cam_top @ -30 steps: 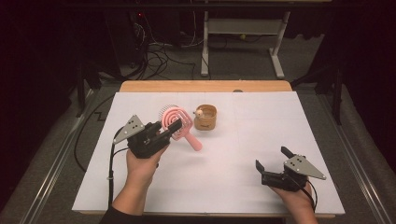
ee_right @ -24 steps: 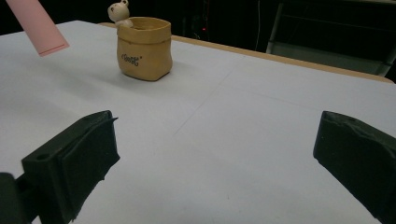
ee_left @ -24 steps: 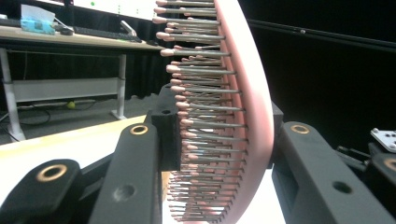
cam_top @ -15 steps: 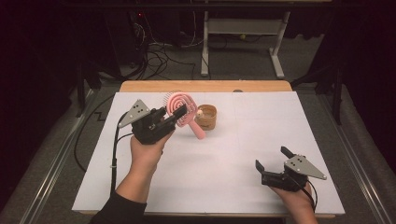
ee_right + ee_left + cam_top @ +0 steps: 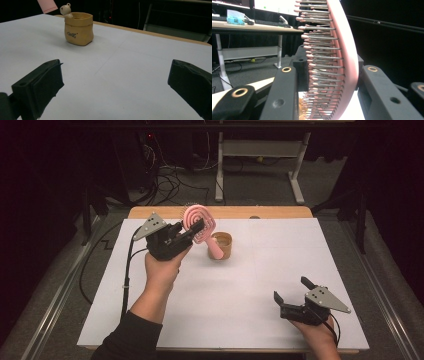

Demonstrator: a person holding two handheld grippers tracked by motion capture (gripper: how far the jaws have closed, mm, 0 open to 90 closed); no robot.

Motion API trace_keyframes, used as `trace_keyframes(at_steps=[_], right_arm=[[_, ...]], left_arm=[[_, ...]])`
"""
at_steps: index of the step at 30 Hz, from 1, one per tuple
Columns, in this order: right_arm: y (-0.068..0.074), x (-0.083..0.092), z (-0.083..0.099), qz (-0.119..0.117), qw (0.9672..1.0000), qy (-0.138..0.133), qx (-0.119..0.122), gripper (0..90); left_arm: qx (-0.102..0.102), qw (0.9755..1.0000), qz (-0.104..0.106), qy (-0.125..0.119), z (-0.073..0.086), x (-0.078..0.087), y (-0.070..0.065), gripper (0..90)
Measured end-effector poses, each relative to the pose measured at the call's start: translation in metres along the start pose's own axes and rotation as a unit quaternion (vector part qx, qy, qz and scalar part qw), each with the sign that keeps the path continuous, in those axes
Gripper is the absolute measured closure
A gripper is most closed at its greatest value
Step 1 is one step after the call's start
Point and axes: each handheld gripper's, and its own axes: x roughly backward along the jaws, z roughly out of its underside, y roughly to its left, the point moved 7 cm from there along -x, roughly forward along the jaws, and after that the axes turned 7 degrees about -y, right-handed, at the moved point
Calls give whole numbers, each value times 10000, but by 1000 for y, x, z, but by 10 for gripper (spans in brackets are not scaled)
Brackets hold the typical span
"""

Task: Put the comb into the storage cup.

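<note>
Left gripper [image 5: 187, 234] raised above the far left part of the table [image 5: 240, 290], fingers [image 5: 284, 95] clamped on the round head of a pink hairbrush [image 5: 199, 222]. Brush lifted clear of the white surface, head tilted up and back, handle slanting down to the right, its tip in front of the rim of a small tan pot [image 5: 221, 245] in the high view; touching or not, cannot tell. Seen along the left gripper: curved pink back of the brush [image 5: 344, 50] against the one finger, rows of metal pins with rounded pink tips pointing toward the other.

Pot standing upright on the table beyond its middle, shaped like a little sack, a small bear figure [image 5: 66, 10] perched at its rim, dark lettering on its front [image 5: 78, 28].

Right gripper [image 5: 292, 296] low at the near right corner of the table, held in a hand [image 5: 312, 330], well apart from pot and brush. Fingers [image 5: 40, 85] spread wide, nothing between them but bare white table.
</note>
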Motion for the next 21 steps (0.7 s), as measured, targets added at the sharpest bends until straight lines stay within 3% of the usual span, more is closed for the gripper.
trace_keyframes(at_steps=[21], right_arm=[[0,2,-4,-3,10000,-94,26,1]], left_arm=[[-97,9997,-200,-54,-10,-40,10,629]])
